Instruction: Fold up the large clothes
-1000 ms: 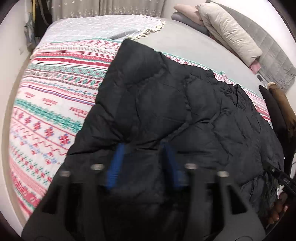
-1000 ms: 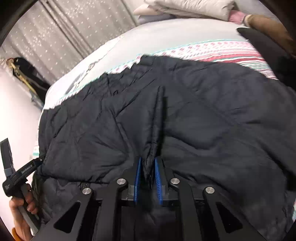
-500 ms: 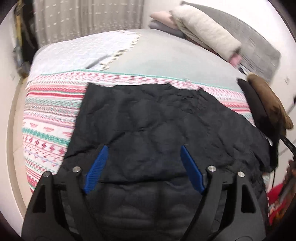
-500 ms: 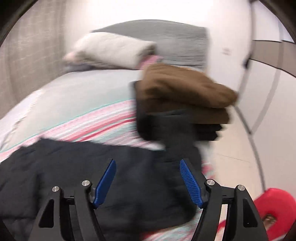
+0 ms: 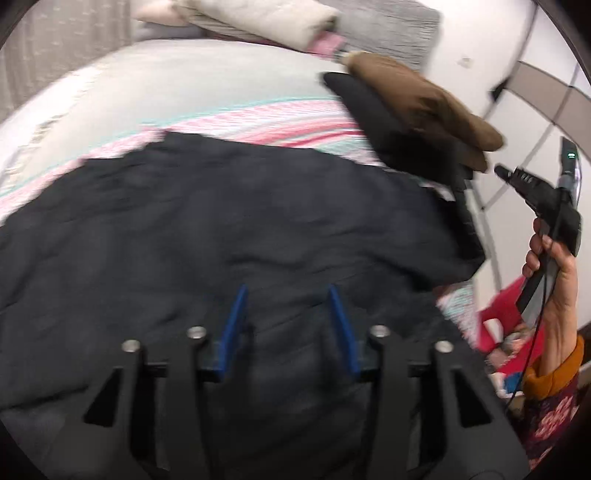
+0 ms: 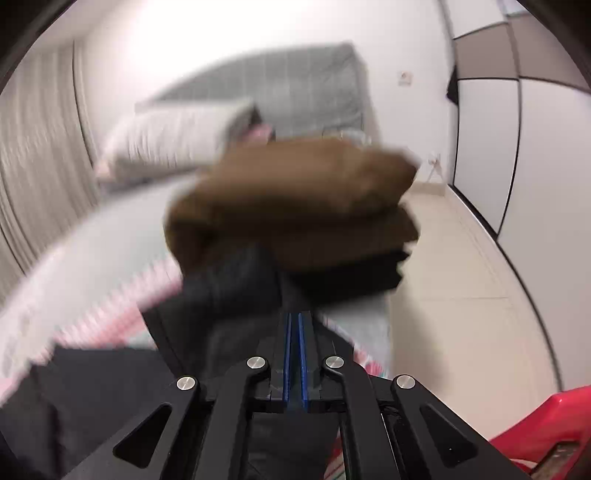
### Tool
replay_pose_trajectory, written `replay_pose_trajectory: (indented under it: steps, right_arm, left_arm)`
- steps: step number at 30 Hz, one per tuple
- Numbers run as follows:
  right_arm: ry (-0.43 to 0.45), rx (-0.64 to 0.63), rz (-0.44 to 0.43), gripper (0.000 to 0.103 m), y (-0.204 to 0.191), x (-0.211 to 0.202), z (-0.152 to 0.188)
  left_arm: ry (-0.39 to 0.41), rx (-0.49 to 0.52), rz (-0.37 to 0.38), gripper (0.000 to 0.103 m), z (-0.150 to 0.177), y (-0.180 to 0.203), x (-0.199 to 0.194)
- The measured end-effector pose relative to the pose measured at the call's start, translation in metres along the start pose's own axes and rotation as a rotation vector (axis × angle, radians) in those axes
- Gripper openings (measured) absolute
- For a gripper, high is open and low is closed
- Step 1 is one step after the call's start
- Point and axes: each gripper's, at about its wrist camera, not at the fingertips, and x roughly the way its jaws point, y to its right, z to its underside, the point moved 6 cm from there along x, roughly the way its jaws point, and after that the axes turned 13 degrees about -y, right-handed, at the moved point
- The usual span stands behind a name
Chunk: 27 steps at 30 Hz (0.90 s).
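A large black quilted jacket (image 5: 229,229) lies spread over the patterned bedspread (image 5: 258,122). My left gripper (image 5: 286,291) hovers just above its near part, blue fingers (image 5: 236,317) parted, holding nothing. My right gripper (image 6: 294,317) has its blue pads pressed together at the jacket's right edge (image 6: 229,295); whether cloth is pinched between them cannot be told through the blur. From the left wrist view the right gripper's body (image 5: 546,206) shows in a hand off the bed's right side.
A stack of folded clothes, brown on black (image 6: 303,206), sits at the bed's right edge, also in the left wrist view (image 5: 421,99). Pillows (image 5: 258,14) and a grey headboard (image 6: 295,88) lie beyond. A red basket (image 6: 546,424) stands on the floor by the bed.
Both grippers let go of the jacket and swung right. The left opened wide and has now narrowed. The right opened, moved to the jacket's right edge, and shut.
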Motion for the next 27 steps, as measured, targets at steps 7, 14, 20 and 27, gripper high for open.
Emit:
replay_pose_trajectory:
  steps: [7, 14, 20, 27]
  right_arm:
    - [0.064, -0.025, -0.196, 0.007, 0.01, -0.055, -0.017]
    - [-0.06, -0.269, -0.113, 0.078, -0.047, -0.023, 0.016]
    - [-0.172, -0.357, 0.128, 0.073, -0.072, 0.053, 0.044]
    - [-0.075, -0.099, 0.093, 0.005, -0.023, 0.028, 0.016]
  left_arm:
    - [-0.003, 0.036, 0.124, 0.028, -0.035, 0.06, 0.054]
    - [0.017, 0.076, 0.103, 0.061, -0.037, 0.084, 0.071]
    - [0.088, 0.067, 0.041, 0.062, -0.038, 0.075, 0.058]
    - [0.063, 0.056, 0.099, 0.013, -0.052, 0.076, 0.065]
